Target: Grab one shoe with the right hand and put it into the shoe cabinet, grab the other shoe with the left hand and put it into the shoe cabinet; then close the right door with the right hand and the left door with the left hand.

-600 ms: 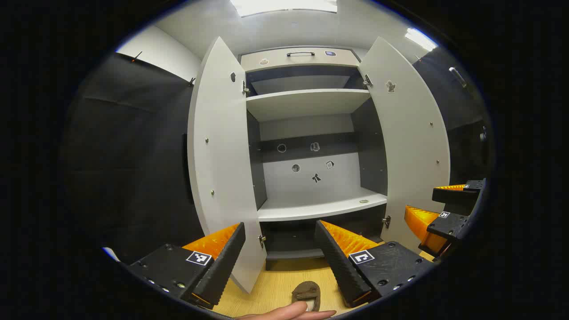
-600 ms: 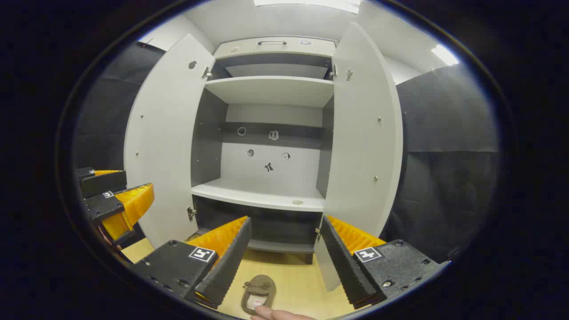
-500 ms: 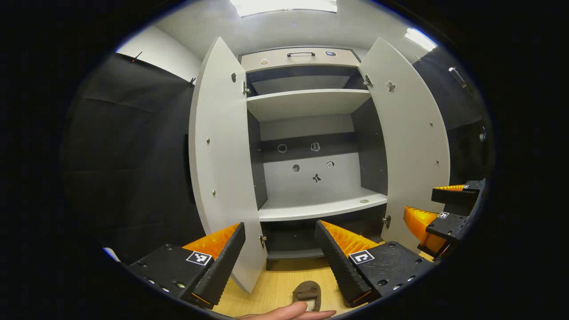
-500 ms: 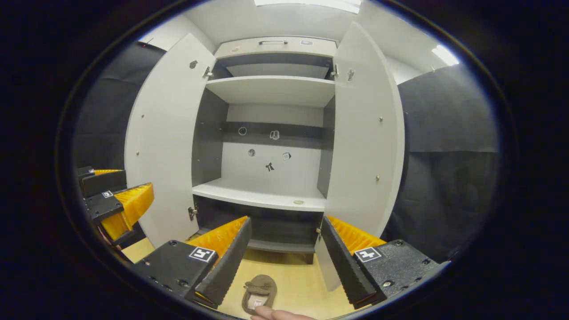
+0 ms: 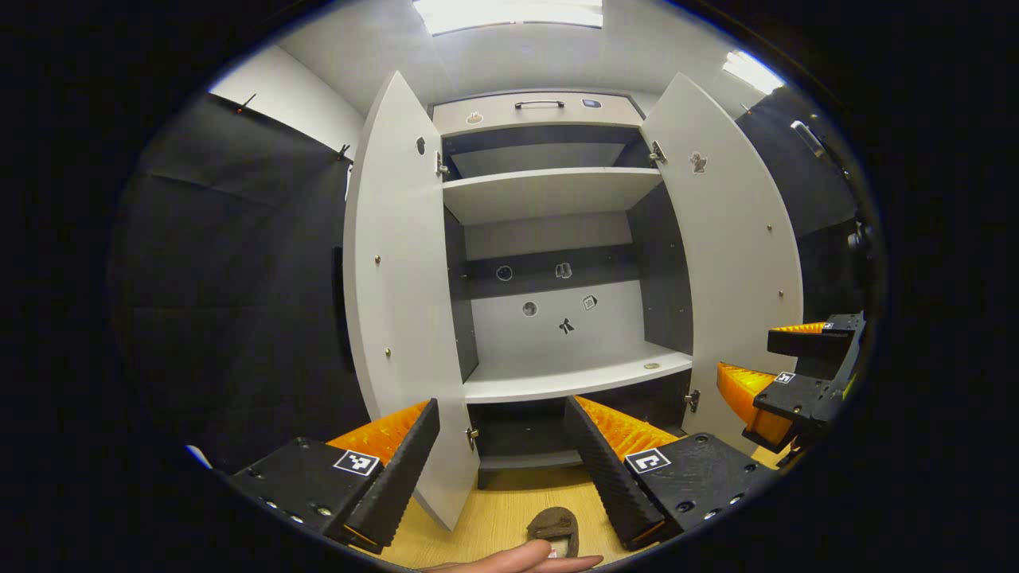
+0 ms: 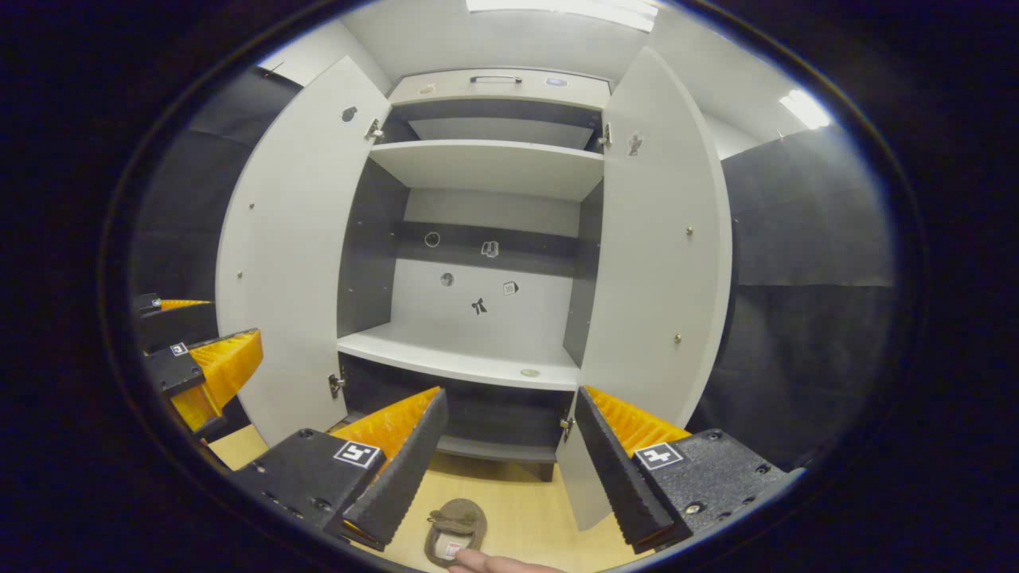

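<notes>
The white shoe cabinet stands ahead with both doors swung wide and bare shelves. A brown shoe lies on the wooden floor below my left gripper, which is open and holds nothing. Another brown shoe lies on the floor under my right gripper, also open and holding nothing. A fingertip shows at the bottom edge beside each shoe. The right gripper shows at the right of the left gripper view; the left gripper shows at the left of the right gripper view.
The left door and right door flank the opening. A drawer with a dark handle tops the cabinet. Black cloth walls stand on both sides. The floor is pale wood.
Both views have tilted slightly, so the cabinet sits a little lower in each. The shoes have slid toward the bottom edge. Both grippers stay open.
</notes>
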`<state>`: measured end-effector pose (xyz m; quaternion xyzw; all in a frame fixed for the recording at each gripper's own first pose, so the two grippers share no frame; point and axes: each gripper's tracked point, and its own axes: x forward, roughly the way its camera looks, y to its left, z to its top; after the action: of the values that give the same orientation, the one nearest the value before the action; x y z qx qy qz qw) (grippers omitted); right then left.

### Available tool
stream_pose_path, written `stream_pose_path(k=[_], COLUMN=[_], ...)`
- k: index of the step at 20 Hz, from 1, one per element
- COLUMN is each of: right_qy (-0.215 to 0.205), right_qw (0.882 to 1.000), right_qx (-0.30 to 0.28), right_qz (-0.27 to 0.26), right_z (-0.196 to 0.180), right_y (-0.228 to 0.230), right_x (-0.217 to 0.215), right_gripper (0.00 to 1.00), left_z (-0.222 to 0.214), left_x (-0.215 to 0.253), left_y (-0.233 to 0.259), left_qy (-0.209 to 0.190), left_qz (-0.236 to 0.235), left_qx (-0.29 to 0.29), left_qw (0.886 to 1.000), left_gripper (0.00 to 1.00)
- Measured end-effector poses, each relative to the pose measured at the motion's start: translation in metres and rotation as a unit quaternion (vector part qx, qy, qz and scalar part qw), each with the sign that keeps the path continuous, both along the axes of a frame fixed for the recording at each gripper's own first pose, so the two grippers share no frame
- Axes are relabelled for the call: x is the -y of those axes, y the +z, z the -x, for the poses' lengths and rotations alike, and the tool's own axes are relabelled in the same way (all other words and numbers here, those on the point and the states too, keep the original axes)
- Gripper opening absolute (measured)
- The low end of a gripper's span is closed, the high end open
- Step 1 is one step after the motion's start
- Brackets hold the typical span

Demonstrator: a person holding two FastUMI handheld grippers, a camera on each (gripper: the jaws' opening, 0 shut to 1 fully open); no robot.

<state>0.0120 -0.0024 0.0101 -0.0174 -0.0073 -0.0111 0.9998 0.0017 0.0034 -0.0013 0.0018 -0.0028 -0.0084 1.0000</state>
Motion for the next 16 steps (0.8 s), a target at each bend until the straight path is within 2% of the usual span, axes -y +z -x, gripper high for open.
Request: stream_pose_path(k=[2, 8, 16], right_qy=[0.013, 0.035, 0.101], right_qw=[1.000, 0.999, 0.987], right_qx=[0.004, -0.010, -0.101], right_qz=[-0.005, 0.027, 0.070], right_z=[-0.002, -0.002, 0.002], right_y=[0.002, -0.014, -0.116], right_x=[-0.003, -0.004, -0.046], right_gripper=[1.00, 1.00, 0.99], left_z=[-0.002, -0.005, 0.013], left_x=[-0.002, -0.015, -0.044], left_y=[0.005, -0.005, -0.016], left_qy=[0.005, 0.027, 0.086], left_qz=[0.006, 0.011, 0.007], left_qx=[0.010, -0.003, -0.016], left_qw=[1.000, 1.000, 0.996], left_gripper=[0.96, 0.96, 0.96])
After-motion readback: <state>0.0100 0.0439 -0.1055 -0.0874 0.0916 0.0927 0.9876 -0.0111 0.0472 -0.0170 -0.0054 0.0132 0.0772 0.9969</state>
